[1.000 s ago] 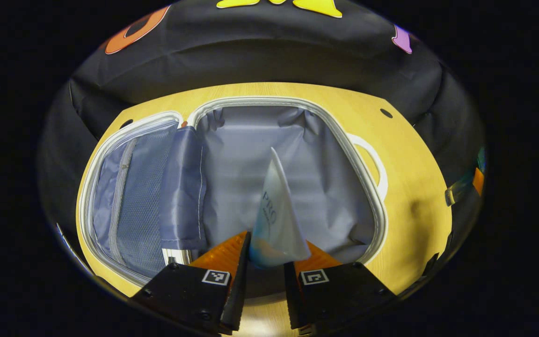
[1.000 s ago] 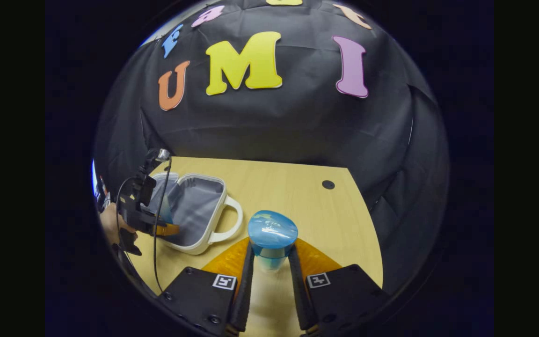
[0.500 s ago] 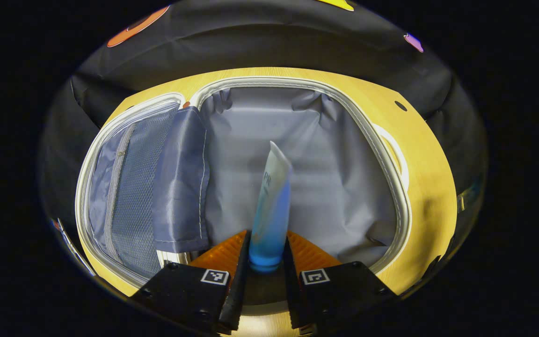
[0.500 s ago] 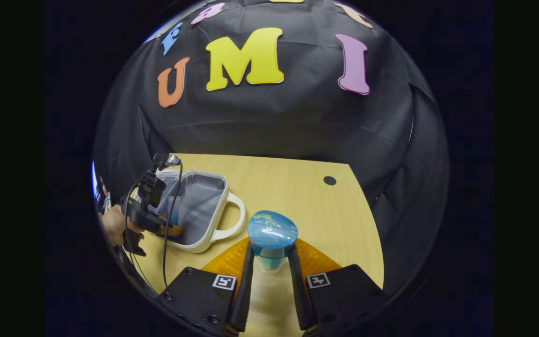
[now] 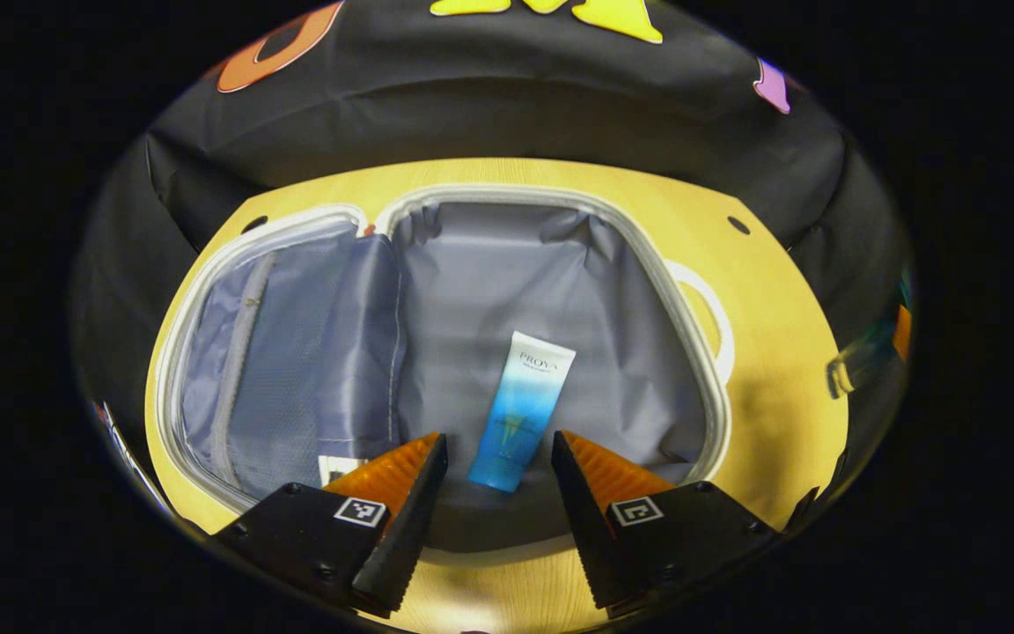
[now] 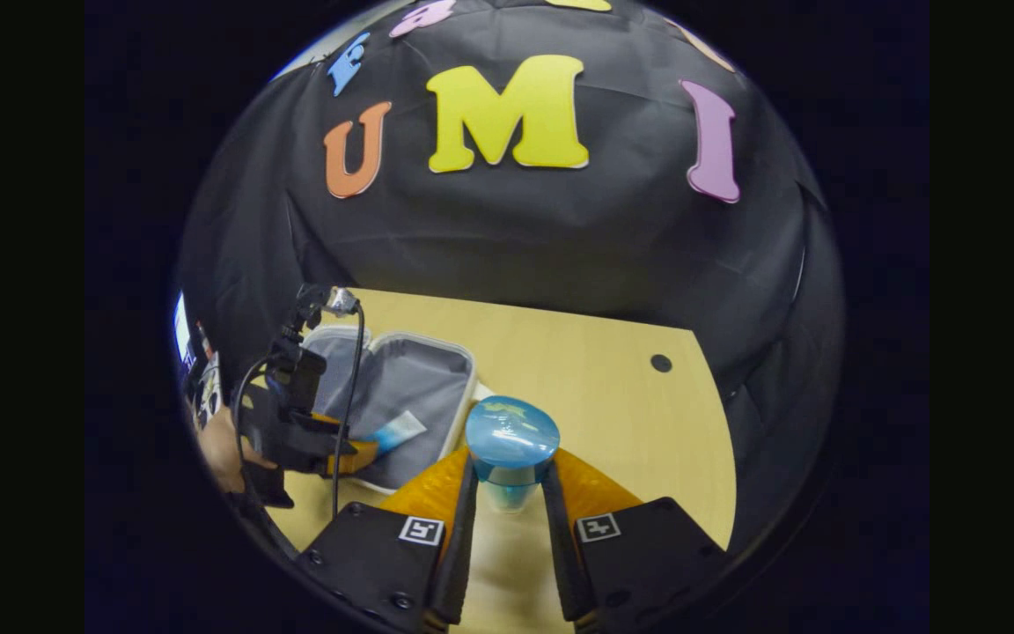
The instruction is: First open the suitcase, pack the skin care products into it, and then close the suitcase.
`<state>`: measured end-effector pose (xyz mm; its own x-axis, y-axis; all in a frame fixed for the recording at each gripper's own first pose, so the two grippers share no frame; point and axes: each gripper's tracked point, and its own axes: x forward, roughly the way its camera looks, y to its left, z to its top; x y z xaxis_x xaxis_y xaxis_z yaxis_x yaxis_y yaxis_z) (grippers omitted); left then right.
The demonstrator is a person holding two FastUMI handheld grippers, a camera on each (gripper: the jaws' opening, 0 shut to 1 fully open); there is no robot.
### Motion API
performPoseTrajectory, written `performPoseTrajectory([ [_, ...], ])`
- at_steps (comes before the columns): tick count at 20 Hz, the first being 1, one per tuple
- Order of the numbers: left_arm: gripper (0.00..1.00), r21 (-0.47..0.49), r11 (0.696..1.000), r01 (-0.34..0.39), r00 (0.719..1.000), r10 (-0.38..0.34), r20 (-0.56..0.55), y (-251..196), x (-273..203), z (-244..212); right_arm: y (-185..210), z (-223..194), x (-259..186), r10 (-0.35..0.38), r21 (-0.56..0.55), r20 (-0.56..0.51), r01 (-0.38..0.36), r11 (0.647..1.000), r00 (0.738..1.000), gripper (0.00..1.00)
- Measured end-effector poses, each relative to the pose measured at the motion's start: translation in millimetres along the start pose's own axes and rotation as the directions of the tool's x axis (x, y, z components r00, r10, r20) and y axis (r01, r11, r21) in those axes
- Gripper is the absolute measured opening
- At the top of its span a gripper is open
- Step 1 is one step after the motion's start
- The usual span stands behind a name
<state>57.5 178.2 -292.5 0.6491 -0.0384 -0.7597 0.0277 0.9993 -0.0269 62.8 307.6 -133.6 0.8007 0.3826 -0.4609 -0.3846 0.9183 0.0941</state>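
Observation:
The white suitcase (image 5: pixel 708 396) lies open on the wooden table, its grey lining showing. A blue and white tube (image 5: pixel 520 410) lies flat on the lining of the right half. My left gripper (image 5: pixel 496 458) hangs open just above the tube's near end, not touching it. In the right gripper view the suitcase (image 6: pixel 463 387) sits at the left with the tube (image 6: pixel 397 431) inside, and the left gripper (image 6: pixel 344 449) with a hand holding it hovers over its near edge. My right gripper (image 6: pixel 507 489) is shut on a jar with a blue lid (image 6: pixel 511 436), held above the table.
The suitcase's left half has a mesh pocket (image 5: pixel 252 370) and a fabric flap (image 5: pixel 362 343). Its handle (image 5: pixel 709 317) points right. The table (image 6: pixel 595 370) stretches bare to the right, with a small dark hole (image 6: pixel 661 363). The black cloth wall stands behind.
My left gripper opened and let go of the tube, which now lies flat in the suitcase. The gripper pulled back slightly. The right gripper shifted a little toward the suitcase with the jar.

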Motion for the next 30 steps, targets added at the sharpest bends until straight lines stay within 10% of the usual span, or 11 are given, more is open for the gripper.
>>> performPoseTrajectory([
  [8,0.89,-0.016,0.997,-0.076,0.971,0.077,0.227,65,-71,9,96,0,68,0.134,0.062,-0.110,-0.128,0.990,0.985,0.36],
  [21,0.89,0.046,0.993,-0.107,0.839,0.065,0.540,118,-149,34,125,-58,146,0.049,0.161,-0.333,0.006,0.987,0.942,0.38],
  [30,0.90,-0.018,0.984,-0.176,0.821,0.157,0.550,163,-164,37,118,-80,195,0.005,0.220,-0.438,0.102,0.970,0.899,0.38],
])
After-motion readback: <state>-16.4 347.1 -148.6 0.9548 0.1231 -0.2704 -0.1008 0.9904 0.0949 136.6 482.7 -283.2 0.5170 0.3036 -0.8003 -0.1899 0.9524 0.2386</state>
